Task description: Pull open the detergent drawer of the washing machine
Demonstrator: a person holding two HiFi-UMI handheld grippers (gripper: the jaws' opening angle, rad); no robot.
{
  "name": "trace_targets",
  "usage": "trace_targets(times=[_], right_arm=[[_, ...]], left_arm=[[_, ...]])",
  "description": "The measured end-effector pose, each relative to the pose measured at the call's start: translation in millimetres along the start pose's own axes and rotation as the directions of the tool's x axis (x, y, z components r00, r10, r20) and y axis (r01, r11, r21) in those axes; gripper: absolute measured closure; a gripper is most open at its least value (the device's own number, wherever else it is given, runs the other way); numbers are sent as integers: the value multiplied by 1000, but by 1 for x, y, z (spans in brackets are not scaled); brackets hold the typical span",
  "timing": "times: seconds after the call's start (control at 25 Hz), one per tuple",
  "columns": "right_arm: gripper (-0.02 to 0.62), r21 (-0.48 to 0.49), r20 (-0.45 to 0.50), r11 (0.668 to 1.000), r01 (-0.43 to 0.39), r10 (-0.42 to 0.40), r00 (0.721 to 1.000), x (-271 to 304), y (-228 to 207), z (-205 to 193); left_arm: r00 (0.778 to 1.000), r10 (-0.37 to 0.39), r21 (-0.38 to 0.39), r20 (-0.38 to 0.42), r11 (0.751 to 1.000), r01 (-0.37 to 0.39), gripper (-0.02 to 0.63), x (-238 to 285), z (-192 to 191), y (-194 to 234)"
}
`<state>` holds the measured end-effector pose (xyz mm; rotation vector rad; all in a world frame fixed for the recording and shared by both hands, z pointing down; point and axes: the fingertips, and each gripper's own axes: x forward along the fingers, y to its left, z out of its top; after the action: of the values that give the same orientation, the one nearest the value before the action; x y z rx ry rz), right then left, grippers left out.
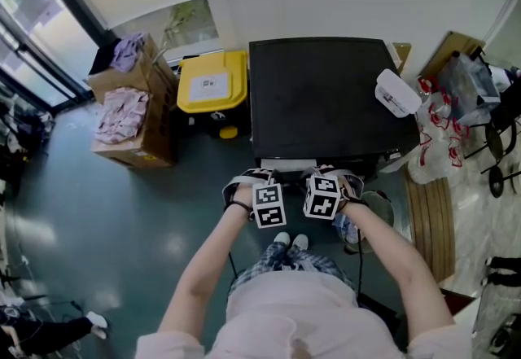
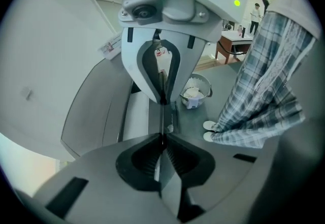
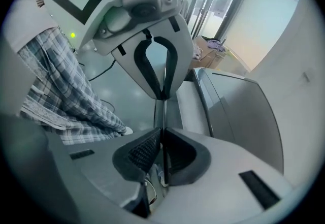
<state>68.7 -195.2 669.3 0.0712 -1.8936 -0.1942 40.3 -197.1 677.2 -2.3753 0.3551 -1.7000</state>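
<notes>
The washing machine (image 1: 321,97) shows from above as a black top, with a pale strip along its front edge. I cannot make out the detergent drawer in any view. My left gripper (image 1: 263,178) and right gripper (image 1: 322,176) hang side by side just before that front edge, pointing steeply down. In the left gripper view the gripper (image 2: 162,116) is shut with nothing between its pads, and the machine's grey front (image 2: 101,111) lies to its left. In the right gripper view the gripper (image 3: 162,114) is shut and empty too, with the machine's front (image 3: 233,111) on its right.
A yellow-lidded bin (image 1: 212,82) and cardboard boxes of clothes (image 1: 130,109) stand left of the machine. A white object (image 1: 396,93) lies on its top. Bags (image 1: 456,97) and a wooden bench (image 1: 431,219) are at the right. A wire basket (image 2: 195,90) sits on the floor by my feet.
</notes>
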Motion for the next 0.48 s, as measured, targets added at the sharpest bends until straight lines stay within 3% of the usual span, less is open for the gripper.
trace_targets(times=[0.48], right_arm=[[549, 38, 19, 996, -87, 86, 996, -1, 52, -6]], left_arm=[[998, -62, 22, 17, 998, 61, 552, -6, 8, -54]])
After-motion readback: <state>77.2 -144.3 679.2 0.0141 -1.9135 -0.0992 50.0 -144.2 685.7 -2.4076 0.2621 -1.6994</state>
